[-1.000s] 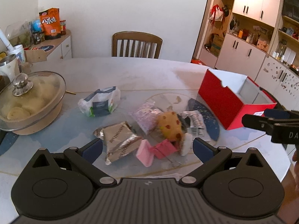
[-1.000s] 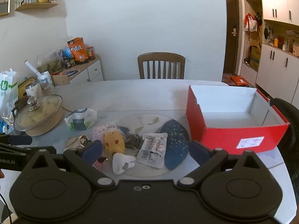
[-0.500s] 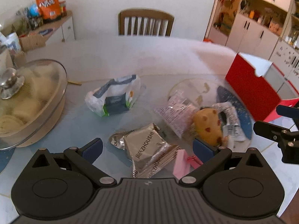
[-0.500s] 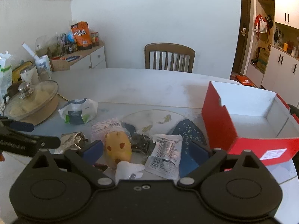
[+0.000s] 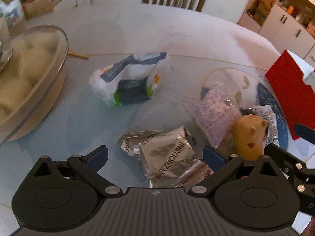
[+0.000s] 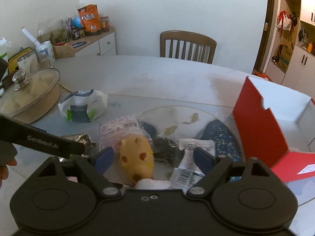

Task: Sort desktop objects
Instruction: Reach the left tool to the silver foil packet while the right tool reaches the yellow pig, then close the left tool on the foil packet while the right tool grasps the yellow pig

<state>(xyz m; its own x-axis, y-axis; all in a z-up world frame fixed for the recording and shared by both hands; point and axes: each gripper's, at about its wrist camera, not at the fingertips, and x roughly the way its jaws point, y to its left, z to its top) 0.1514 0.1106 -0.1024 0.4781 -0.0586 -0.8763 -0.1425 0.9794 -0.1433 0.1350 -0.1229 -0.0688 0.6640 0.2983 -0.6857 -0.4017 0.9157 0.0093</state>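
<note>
Right gripper (image 6: 153,158), jaws closing but not yet touching, frames a yellow spotted squeeze toy (image 6: 137,157). Left gripper (image 5: 155,155) spreads wide above a silver foil packet (image 5: 167,157), the toy at its three o'clock. Only the right view reveals the red box's (image 6: 259,125) white interior at three o'clock.

pot (image 5: 29,82): cut by left edge, blurred | red box (image 6: 275,122): cut by right edge | white object (image 6: 151,183): mostly hidden
</note>
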